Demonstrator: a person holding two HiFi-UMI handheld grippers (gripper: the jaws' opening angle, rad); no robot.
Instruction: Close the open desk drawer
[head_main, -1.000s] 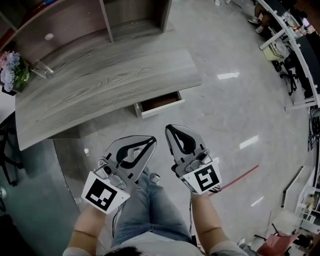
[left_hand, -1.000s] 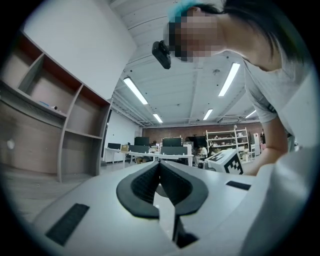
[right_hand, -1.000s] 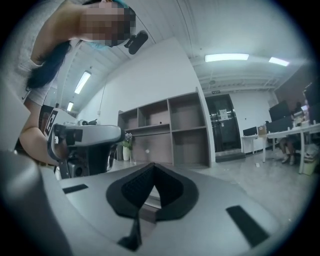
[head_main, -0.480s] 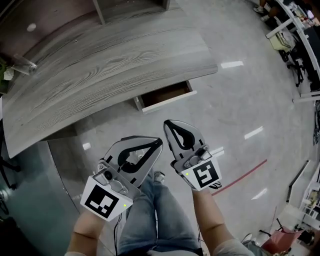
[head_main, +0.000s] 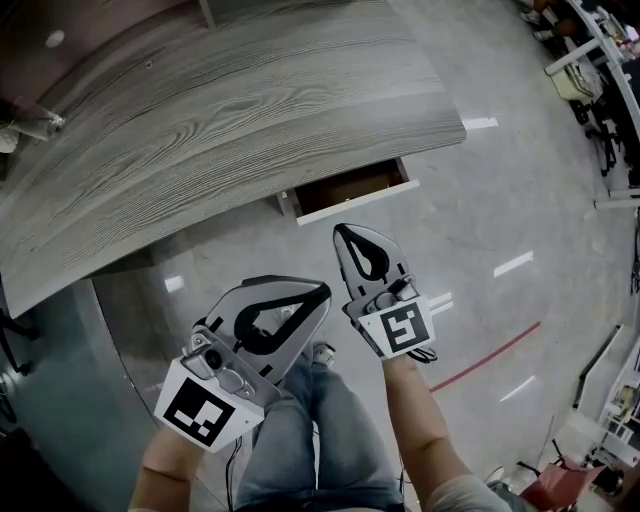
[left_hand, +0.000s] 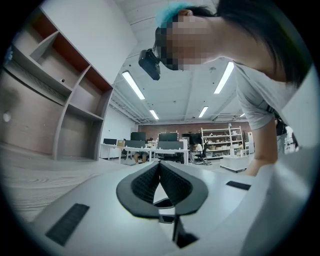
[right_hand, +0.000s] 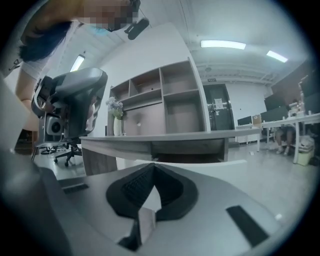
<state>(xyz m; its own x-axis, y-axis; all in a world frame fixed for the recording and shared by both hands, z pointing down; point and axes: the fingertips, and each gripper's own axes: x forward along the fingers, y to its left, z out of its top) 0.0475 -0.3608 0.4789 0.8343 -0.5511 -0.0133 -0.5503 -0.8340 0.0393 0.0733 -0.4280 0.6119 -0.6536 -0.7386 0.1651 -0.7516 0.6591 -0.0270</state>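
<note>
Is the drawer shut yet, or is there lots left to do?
Nothing is done yet: the drawer still sticks out from under the desk. In hand: the right hand-held gripper, shut and empty, points at the drawer front without touching it; the left hand-held gripper hangs further back, also shut. To do: push the drawer in.

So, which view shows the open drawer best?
The head view: it looks down into the drawer, pulled out below the desk edge. The right gripper view shows only its front; the left gripper view misses it.
</note>
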